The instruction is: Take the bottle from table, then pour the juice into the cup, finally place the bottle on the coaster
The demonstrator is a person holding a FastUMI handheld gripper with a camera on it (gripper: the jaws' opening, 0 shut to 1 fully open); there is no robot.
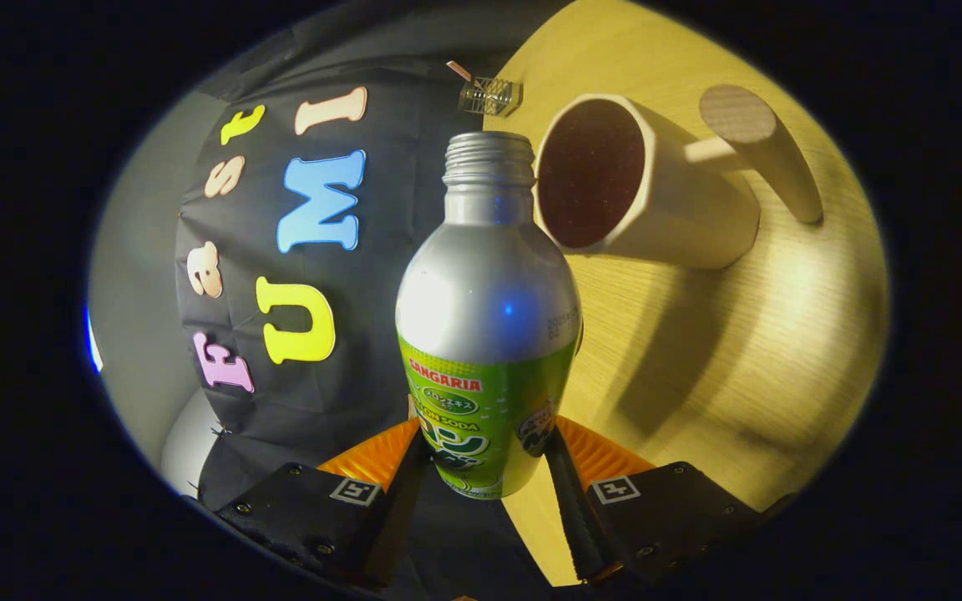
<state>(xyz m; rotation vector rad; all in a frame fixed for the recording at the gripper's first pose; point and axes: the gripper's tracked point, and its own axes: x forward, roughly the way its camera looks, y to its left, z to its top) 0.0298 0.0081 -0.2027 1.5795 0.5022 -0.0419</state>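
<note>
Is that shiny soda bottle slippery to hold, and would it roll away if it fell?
Probably a bit slippery: the soda bottle has a smooth metal-looking skin, and the tool grips only its base. It's round, so it would likely roll on the table. With no cap on, it could spill near the cup.

A: Entry: lettering, by item?
B: Bottle (pixel 488 309): printed label band, not transcribed; stamped code on its shoulder, too small to read. Gripper (pixel 488 455), both fingers pressed on the bottle: square coded markers, no words
</note>
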